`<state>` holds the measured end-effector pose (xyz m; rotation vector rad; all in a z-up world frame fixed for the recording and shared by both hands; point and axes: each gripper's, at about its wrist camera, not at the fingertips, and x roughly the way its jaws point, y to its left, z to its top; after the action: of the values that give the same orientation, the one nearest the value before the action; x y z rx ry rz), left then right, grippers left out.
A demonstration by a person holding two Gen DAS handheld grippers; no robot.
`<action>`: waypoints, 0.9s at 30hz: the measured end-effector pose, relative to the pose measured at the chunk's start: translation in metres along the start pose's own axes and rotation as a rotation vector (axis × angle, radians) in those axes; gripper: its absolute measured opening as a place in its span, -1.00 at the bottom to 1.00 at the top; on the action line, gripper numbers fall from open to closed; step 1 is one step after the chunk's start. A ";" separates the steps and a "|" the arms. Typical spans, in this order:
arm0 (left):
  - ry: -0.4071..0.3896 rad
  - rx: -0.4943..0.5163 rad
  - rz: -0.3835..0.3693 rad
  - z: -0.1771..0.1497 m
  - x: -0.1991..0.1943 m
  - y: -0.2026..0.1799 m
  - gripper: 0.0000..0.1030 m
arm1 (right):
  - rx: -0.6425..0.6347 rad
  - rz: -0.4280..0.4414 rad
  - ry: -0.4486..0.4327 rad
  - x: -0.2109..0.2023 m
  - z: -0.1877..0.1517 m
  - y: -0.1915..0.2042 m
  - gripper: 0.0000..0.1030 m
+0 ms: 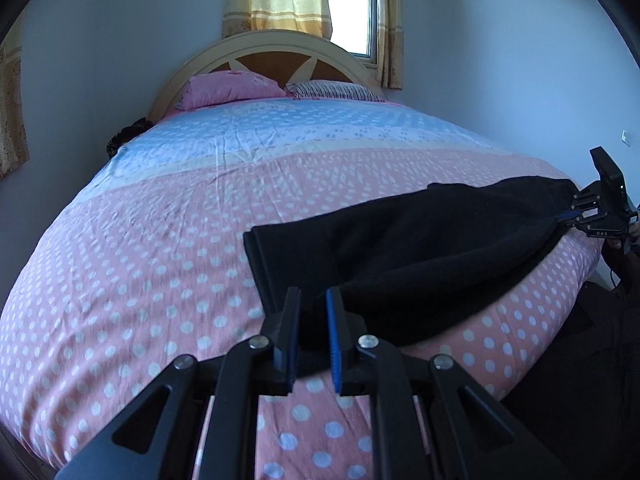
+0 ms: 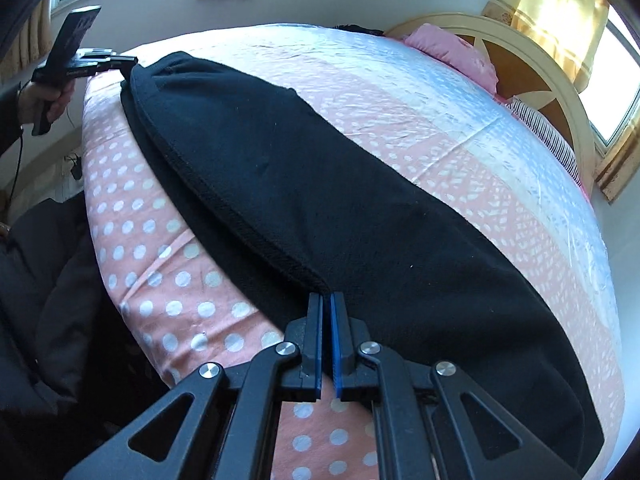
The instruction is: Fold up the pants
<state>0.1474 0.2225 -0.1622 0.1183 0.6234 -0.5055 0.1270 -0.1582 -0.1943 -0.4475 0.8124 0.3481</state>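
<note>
Left gripper (image 1: pixel 313 336): nearest the lens in the left wrist view; jaws stand a little apart with dark cloth between them, the blue pad on the right finger showing bare, so the hold looks loose and I cannot tell whether it truly grips.
Right gripper (image 2: pixel 326 340): nearest the lens in the right wrist view; jaws drawn almost together, pinching an edge of the pants just at the fingertips.
Pants (image 2: pixel 320 184): black, thick, fleece-like cloth, laid along the near edge of the bed, stretched from one gripper to the other.
How the pants look: doubled over, an upper layer lying on a lower one, with a stitched, slightly curled hem running along the near side; surface mostly smooth, no deep creases.
Bed (image 1: pixel 160 240): pink sheet with white dots, a pale blue band farther off; pink pillow (image 1: pixel 232 88) and striped pillow (image 1: pixel 340 90) at the far headboard, well apart from the pants.
Person: a hand (image 2: pixel 44 100) holds the left gripper's handle at the far left of the right wrist view.
Step in hand: judged to be mid-fold, both ends held and the cloth pulled taut lengthwise.
Next move: likely calls for carrying one end over to meet the other, keeping edges lined up and both holds firm.
</note>
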 end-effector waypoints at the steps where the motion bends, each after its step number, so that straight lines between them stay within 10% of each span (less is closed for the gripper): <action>1: -0.002 -0.003 -0.002 0.000 -0.002 0.000 -0.73 | 0.005 0.003 -0.006 -0.003 0.001 -0.002 -0.94; 8: 0.019 -0.022 0.028 -0.004 0.004 0.005 -0.53 | -0.040 -0.021 0.021 0.004 -0.005 0.010 -0.93; 12: 0.029 0.020 0.077 -0.011 -0.012 0.011 0.20 | -0.031 -0.008 0.029 -0.002 -0.006 0.008 -0.92; 22: -0.027 -0.103 0.180 -0.011 -0.043 0.045 0.24 | -0.043 0.044 0.026 -0.024 -0.013 0.000 -0.88; 27: 0.016 -0.090 0.139 0.018 -0.004 0.015 0.23 | 0.053 0.128 -0.059 -0.033 0.020 -0.007 -0.25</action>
<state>0.1618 0.2329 -0.1464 0.0804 0.6477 -0.3419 0.1218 -0.1584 -0.1555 -0.3353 0.7923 0.4557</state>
